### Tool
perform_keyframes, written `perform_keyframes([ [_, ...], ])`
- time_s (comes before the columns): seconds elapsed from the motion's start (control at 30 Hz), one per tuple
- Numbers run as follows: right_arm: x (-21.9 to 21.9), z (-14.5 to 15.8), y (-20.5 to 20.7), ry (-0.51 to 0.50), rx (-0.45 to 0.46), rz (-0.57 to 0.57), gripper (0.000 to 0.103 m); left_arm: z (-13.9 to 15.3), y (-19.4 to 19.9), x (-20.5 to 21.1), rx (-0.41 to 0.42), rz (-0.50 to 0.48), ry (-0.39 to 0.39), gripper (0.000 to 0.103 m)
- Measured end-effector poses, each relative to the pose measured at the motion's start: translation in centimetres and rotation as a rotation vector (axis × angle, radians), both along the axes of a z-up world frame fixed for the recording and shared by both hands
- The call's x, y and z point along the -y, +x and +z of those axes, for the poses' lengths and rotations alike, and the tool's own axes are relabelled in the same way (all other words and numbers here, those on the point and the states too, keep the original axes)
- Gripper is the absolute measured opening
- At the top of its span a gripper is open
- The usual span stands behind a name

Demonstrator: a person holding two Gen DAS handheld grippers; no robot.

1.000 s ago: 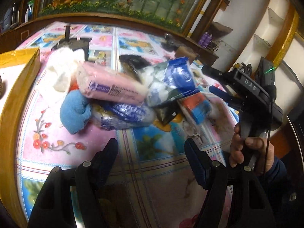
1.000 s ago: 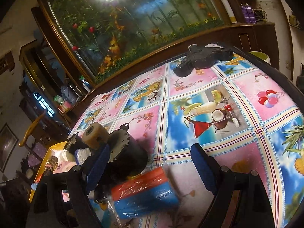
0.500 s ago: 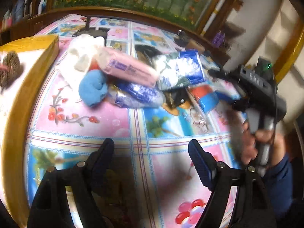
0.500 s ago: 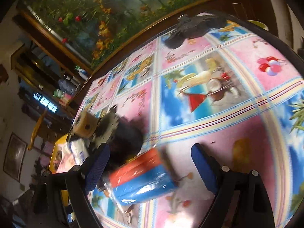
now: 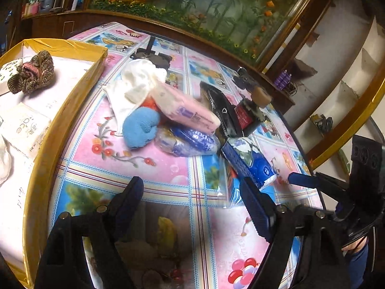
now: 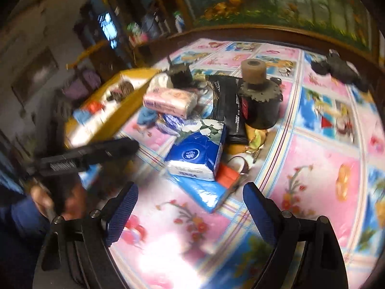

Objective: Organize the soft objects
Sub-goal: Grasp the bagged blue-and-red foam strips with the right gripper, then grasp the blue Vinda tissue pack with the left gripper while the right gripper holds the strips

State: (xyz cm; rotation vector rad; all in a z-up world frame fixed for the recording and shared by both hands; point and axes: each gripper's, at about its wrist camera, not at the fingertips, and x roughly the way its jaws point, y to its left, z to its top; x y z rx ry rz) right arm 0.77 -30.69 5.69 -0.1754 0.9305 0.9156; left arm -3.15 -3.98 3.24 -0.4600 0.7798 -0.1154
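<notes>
**Two empty tools over the pile**

Two tools hung above the tabletop (image 5: 149, 154), and neither gripped anything. My left tool (image 5: 192, 202) stood released over bare patterned cloth, nothing between its pads. My right tool (image 6: 190, 207) was released too, spread wide, with the blue tissue pack (image 6: 199, 159) just ahead of its tips and an orange-and-blue pack (image 6: 216, 187) poking out beneath it.

Most of the soft things sat heaped mid-table: a blue cloth (image 5: 140, 126), a white cloth (image 5: 134, 84), a pink pack (image 5: 190, 110) and a purple-print bag (image 5: 190, 142), all touching. The box (image 5: 72, 91) stood at the left edge, already holding a knitted piece (image 5: 31, 72) and a white pack (image 5: 24, 130).

Risks as I judged them: the right view was badly smeared, so a grab at the blue pack could have landed off-centre and squashed it or pinched the wrapper below. A black roller (image 6: 259, 106) and a dark sachet (image 6: 231, 110) sat against the heap; dragging anything out could have tipped or swept them. Both tools were close together near the table's right side, so they might have clashed.
</notes>
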Motion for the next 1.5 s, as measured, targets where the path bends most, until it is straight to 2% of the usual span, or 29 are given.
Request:
perform_keyframes([
  [0.1, -2.1, -1.2, 1.0, -0.148, 0.059, 0.103, 0.092, 0.2, 0.0, 0.2, 0.010, -0.004, 0.000, 0.081],
  [0.2, -4.0, -2.8, 2.2, -0.223, 0.051, 0.170, 0.092, 0.2, 0.0, 0.5, 0.018, -0.007, 0.008, 0.081],
  [0.27, -4.7, -3.4, 2.6, -0.218, 0.049, 0.170, 0.092, 0.2, 0.1, 0.6, 0.017, -0.002, 0.008, 0.081],
  [0.37, -4.9, -3.2, 1.2, -0.202, 0.047, 0.168, 0.084, 0.3, -0.1, 0.2, 0.025, 0.027, -0.002, 0.081],
  [0.4, -4.6, -3.3, 0.5, -0.223, 0.058, 0.147, 0.076, 0.3, -0.2, 0.0, 0.028, 0.034, -0.008, 0.081],
  [0.47, -3.2, -3.2, -0.1, -0.223, 0.047, 0.051, 0.075, 0.2, 0.0, -0.1, 0.020, 0.040, -0.015, 0.081],
  [0.53, -1.3, -3.6, -0.7, -0.181, 0.052, -0.071, 0.076, -0.2, 0.4, -0.1, 0.002, 0.039, -0.024, 0.081],
  [0.57, -0.5, -3.8, -1.1, -0.139, 0.086, -0.125, 0.078, -0.4, 0.6, -0.1, -0.008, 0.033, -0.031, 0.081],
  [0.63, -0.5, -3.8, -1.9, -0.158, 0.132, -0.143, 0.081, -0.9, 1.1, 0.0, -0.037, 0.021, -0.040, 0.081],
  [0.7, -0.7, -4.0, -2.0, -0.174, 0.124, -0.120, 0.090, -1.2, 1.4, 0.4, -0.060, 0.019, -0.020, 0.081],
  [0.77, -0.7, -4.1, -1.7, -0.144, 0.094, -0.093, 0.098, -1.1, 1.3, 0.8, -0.056, 0.003, -0.010, 0.081],
  [0.8, -0.4, -4.1, -1.4, -0.120, 0.069, -0.075, 0.103, -1.0, 1.3, 1.3, -0.057, -0.001, 0.023, 0.081],
  [0.9, 0.2, -3.9, -0.9, -0.084, 0.045, -0.082, 0.103, -1.1, 1.4, 2.0, -0.067, -0.036, 0.047, 0.081],
  [0.97, -1.1, -4.0, -0.7, -0.092, 0.046, -0.093, 0.103, -1.1, 1.4, 2.1, -0.068, -0.050, 0.051, 0.081],
  [1.03, -1.6, -4.1, -0.1, -0.126, 0.056, -0.147, 0.103, -1.2, 1.4, 1.8, -0.067, -0.055, 0.046, 0.081],
  [1.13, -2.3, -3.9, 0.9, -0.165, 0.057, -0.170, 0.103, -1.2, 1.2, 0.9, -0.063, -0.025, 0.017, 0.081],
  [1.23, -3.7, -3.9, 1.0, -0.221, 0.059, -0.127, 0.102, -1.1, 0.9, 0.5, -0.059, -0.018, -0.016, 0.081],
  [1.27, -4.0, -3.8, 0.7, -0.228, 0.047, -0.116, 0.098, -1.1, 1.0, 0.5, -0.056, -0.022, -0.015, 0.081],
  [1.33, -4.6, -3.1, -0.4, -0.263, 0.038, -0.104, 0.065, -1.2, 1.2, 0.6, -0.062, -0.032, -0.019, 0.081],
  [1.4, -4.4, -2.6, -1.8, -0.279, -0.010, -0.131, 0.061, -1.2, 1.1, 0.5, -0.062, -0.037, -0.034, 0.081],
  [1.5, -3.5, -2.8, -5.0, -0.261, -0.014, -0.184, 0.061, -1.3, 0.9, -0.1, -0.054, -0.021, -0.071, 0.081],
])
